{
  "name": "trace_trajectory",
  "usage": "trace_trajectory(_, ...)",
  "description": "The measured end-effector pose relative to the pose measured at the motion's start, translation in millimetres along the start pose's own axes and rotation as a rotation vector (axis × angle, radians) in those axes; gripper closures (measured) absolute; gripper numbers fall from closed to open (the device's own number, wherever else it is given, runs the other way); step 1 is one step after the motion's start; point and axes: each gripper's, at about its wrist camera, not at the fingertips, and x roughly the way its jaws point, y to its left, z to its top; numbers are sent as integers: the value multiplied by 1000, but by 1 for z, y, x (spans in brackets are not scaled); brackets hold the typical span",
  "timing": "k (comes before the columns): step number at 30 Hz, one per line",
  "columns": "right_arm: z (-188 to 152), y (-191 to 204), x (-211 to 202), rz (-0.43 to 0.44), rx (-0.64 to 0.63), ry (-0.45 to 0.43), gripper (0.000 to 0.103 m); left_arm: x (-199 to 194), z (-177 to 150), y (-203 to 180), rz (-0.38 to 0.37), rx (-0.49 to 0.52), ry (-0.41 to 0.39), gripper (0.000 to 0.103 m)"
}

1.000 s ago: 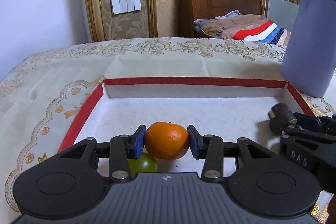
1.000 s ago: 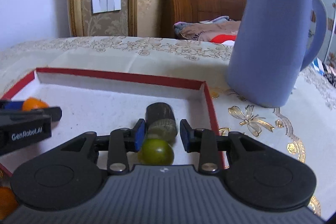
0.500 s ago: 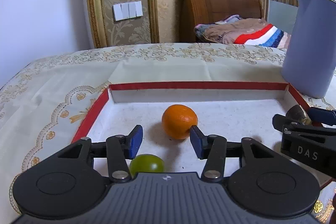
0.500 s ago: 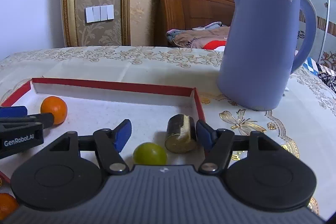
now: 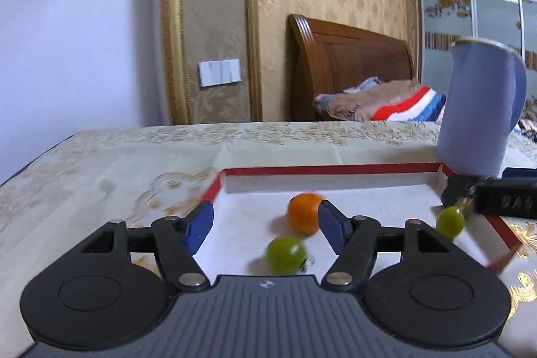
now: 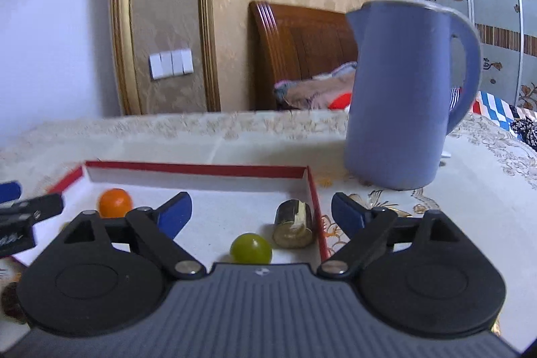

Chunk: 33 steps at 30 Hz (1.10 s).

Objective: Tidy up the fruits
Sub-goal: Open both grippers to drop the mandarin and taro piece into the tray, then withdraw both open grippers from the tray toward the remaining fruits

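Four items lie in red-rimmed tray (image 6: 201,169): tangerine (image 6: 114,203) at left, two green grapes (image 5: 286,254) (image 5: 450,221), dark cut chunk (image 6: 294,227) at right. Left gripper (image 5: 265,225) and right gripper (image 6: 261,214) both spread wide, empty. Blurry items at right-wrist view's lower left, outside tray, may remain.

soft indoor light, strong fisheye warping, slight motion blur throughout.

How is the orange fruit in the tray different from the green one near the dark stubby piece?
The orange fruit is orange and looks a bit larger; the green fruit is yellow-green and smaller. The orange fruit sits toward the tray's left side, the green fruit toward its right, beside the dark piece. Both are round and lie loose in the tray, ungripped.
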Motion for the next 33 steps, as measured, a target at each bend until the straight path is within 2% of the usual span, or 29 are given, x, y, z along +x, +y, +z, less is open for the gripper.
trace_trajectory(5, -21, -5, -35, 102, 7, 40, 14, -32, -20, 26, -43, -79, 32, 35)
trace_trajectory(9, -47, -11, -60, 115, 14, 47, 11, -45, -36, 34, -38, -76, 57, 35)
trace_trajectory(13, -52, -18, -75, 127, 31, 22, 11, -42, -41, 33, -40, -71, 101, 35)
trace_trajectory(20, -62, -8, -81, 147, -50, 70, 13, -32, -48, 21, -4, 2, 160, 34)
trace_trajectory(25, -68, 16, -80, 164, -157, 117, 25, -25, -51, 24, -12, -13, 203, 32)
trace_trajectory(33, -73, 47, -72, 282, -249, 222, 27, -17, -54, 28, -2, -32, 253, 32)
